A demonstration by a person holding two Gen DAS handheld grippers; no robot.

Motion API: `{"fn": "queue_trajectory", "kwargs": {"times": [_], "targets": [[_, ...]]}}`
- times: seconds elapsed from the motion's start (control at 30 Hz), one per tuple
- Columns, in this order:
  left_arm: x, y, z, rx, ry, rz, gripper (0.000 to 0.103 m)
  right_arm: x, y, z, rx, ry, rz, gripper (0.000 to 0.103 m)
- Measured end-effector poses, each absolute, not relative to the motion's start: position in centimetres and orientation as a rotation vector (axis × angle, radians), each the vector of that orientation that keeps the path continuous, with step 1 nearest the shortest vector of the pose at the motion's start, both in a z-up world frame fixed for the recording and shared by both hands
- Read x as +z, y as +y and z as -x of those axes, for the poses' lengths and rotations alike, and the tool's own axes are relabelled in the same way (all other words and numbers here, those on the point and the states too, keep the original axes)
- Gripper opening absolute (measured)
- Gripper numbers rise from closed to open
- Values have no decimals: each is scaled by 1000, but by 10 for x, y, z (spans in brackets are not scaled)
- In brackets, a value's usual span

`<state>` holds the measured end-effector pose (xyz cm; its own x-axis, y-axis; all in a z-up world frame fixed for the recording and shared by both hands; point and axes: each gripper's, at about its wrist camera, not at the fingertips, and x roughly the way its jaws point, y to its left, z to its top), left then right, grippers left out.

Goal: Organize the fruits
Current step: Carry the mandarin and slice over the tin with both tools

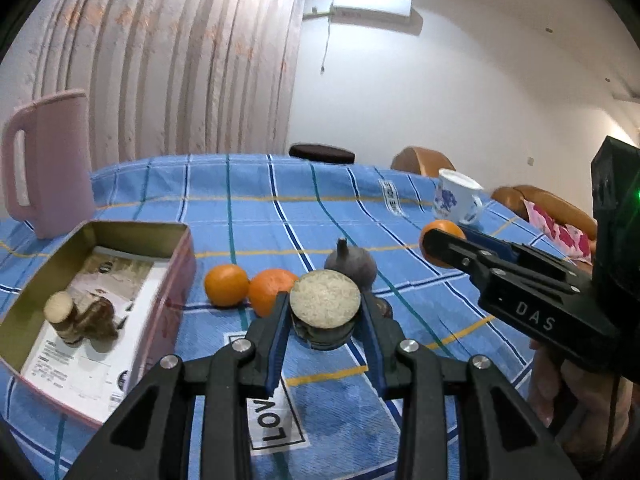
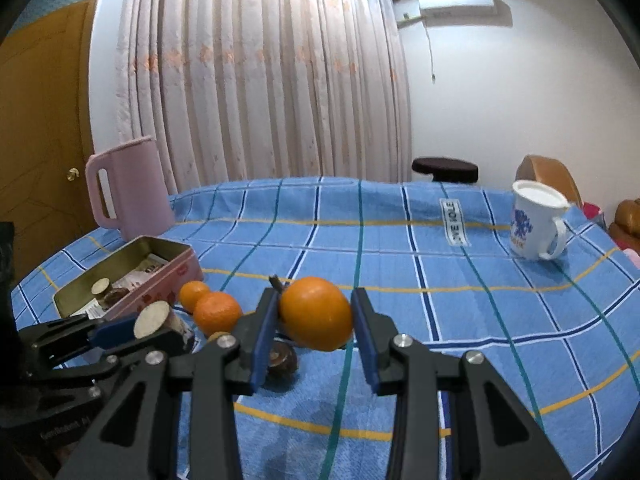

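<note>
- We held a short cut piece of stalk, sugarcane by the look of it (image 1: 325,306), in our left gripper (image 1: 325,312); both blue pads pressed its dark sides and its pale cut face was turned up toward the camera.
- In the right wrist view that same piece (image 2: 154,318) sat low on the left, clamped in the left gripper (image 2: 132,330) above the blue checked tablecloth (image 2: 500,320).
- Our right gripper (image 2: 314,314) framed a large orange (image 2: 316,312); the left pad (image 2: 266,320) touched the fruit, while a thin gap showed at the right pad, so we could not tell whether the grip was closed on it.
- Two smaller oranges (image 1: 226,285) (image 1: 272,290) lay touching each other on the cloth, just right of the pink tin box (image 1: 24,300).
- Inside the box stood another cut stalk piece (image 1: 61,312) with a brown piece beside it, on printed paper.
- A dark purple fruit with a stem (image 1: 350,266) sat just behind the held piece.
- A brown rounded item (image 2: 282,360) lay on the cloth under the large orange.
- A pink jug (image 1: 48,160) stood behind the box, and a white mug with blue print (image 2: 534,224) stood well apart at the far right.
</note>
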<state>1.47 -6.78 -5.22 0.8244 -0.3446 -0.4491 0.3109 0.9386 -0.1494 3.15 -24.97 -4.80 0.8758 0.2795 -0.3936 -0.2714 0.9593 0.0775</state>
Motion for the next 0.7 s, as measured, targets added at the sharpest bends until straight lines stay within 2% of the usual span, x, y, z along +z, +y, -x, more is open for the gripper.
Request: {"fn": "queue_trajectory", "kwargs": {"times": [0.5, 0.7], "targets": [[-39, -44, -4, -251, 387, 32, 36, -45, -237, -27, 316, 381, 30, 40], [-32, -24, -14, -172, 410, 35, 36, -43, -219, -37, 363, 402, 36, 40]]}}
